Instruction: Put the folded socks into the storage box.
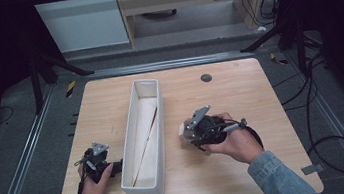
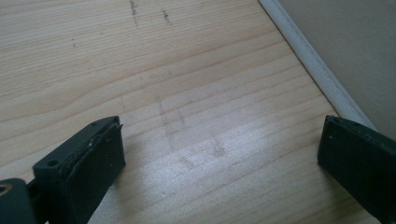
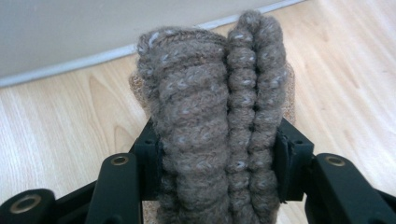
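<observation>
Grasping is done: your right gripper (image 3: pixel 219 158) has its pads clenched on the folded brown knitted wool piece (image 3: pixel 215 121), held just right of the long white rectangular bin (image 1: pixel 144 141). What's left, likely, is dropping it inside. Your left gripper (image 2: pixel 219 154) stands released over the pale wooden table (image 2: pixel 163 70).

White bin (image 1: pixel 143 141) on wooden table (image 1: pixel 240 93)
</observation>
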Available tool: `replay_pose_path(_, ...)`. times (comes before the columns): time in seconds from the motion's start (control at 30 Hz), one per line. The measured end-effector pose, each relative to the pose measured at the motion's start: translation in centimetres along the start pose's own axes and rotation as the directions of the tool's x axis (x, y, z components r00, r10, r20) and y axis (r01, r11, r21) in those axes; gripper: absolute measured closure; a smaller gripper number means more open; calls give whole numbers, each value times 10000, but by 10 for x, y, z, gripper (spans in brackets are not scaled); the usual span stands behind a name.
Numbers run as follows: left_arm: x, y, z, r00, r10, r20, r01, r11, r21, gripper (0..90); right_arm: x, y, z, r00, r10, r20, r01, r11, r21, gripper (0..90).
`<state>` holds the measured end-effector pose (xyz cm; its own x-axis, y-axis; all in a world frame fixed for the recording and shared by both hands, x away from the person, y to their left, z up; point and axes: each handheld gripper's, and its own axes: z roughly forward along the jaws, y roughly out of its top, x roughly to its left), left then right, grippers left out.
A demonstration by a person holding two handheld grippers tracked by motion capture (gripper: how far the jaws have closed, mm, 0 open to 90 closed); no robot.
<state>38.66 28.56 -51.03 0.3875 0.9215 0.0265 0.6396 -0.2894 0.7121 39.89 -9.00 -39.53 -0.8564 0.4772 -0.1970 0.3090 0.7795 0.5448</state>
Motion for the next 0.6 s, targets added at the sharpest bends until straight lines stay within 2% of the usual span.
replay_pose_path(0.13,-2,-1,-1,10000,35,30,-35,10000,-6,0,-4,7,-8,9999,117,126,-115,9998,-164,485)
replay_pose_path(0.17,-3,-1,-1,10000,49,43,-49,10000,14,0,-6,12,-15,9997,213,102,-210,9994,-291,488)
replay_pose_path(0.37,-7,-3,-3,10000,27,43,-27,10000,-28,0,-6,30,-34,9997,169,183,-155,9974,-708,489)
replay_pose_path(0.6,-9,-4,-4,10000,44,59,-44,10000,-16,0,-3,49,-49,9992,-10,407,44,9965,-835,489)
